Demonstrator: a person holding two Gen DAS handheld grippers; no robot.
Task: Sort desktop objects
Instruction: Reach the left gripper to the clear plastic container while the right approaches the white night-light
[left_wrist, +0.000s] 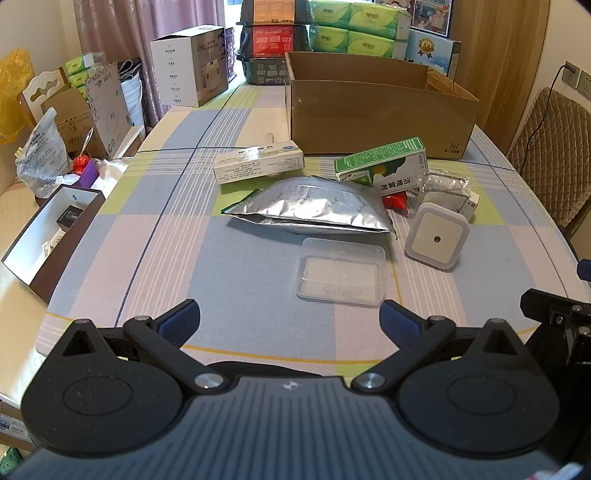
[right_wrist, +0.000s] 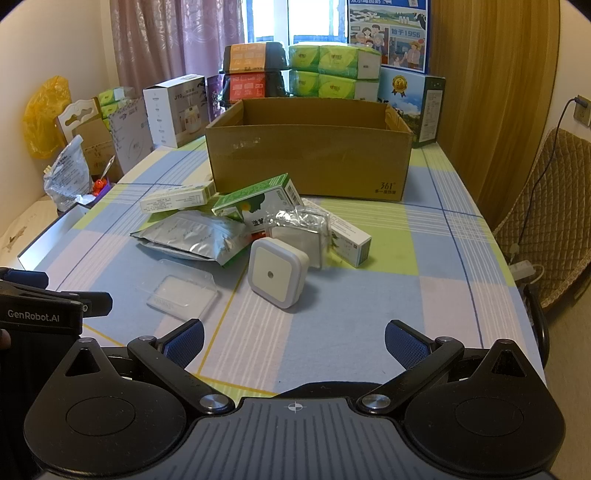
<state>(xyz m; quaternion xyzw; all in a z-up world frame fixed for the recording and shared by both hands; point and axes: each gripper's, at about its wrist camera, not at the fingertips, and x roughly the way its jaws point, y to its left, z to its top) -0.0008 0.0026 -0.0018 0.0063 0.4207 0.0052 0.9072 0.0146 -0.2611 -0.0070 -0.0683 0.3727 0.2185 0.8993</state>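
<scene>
On the checked cloth of the counter (left_wrist: 258, 266), seen from the left wrist, the left tongs (left_wrist: 290, 321) are spread wide and hold nothing, their blue pads hovering over bare cloth near the front edge. Just ahead of them lies a clear plastic case (left_wrist: 341, 272), flat and shut. Beyond it sits a silver foil pouch (left_wrist: 314, 208), and to the right of the case a white square night light (left_wrist: 437, 236) leans tilted. Behind the pouch are a long white medicine box (left_wrist: 258, 162) and a green-and-white box (left_wrist: 384, 164), the latter propped at an angle over a small red item (left_wrist: 395, 201). A crinkled clear packet (left_wrist: 445, 188) rests behind the night light. An open cardboard box (left_wrist: 376, 118) stands farther back, apart from the pile.

In the right wrist view, the right tongs (right_wrist: 293, 341) are likewise spread and empty, low over the cloth. The night light (right_wrist: 277, 273) stands nearest ahead, the clear case (right_wrist: 181, 291) to its left, the foil pouch (right_wrist: 192, 236) behind that. The clear packet (right_wrist: 301, 230) touches the night light's far side, with a narrow white box (right_wrist: 351, 236) just beside it. The cardboard box (right_wrist: 310, 158) sits open behind everything. The left gripper's black body (right_wrist: 40, 306) shows at the left edge.
</scene>
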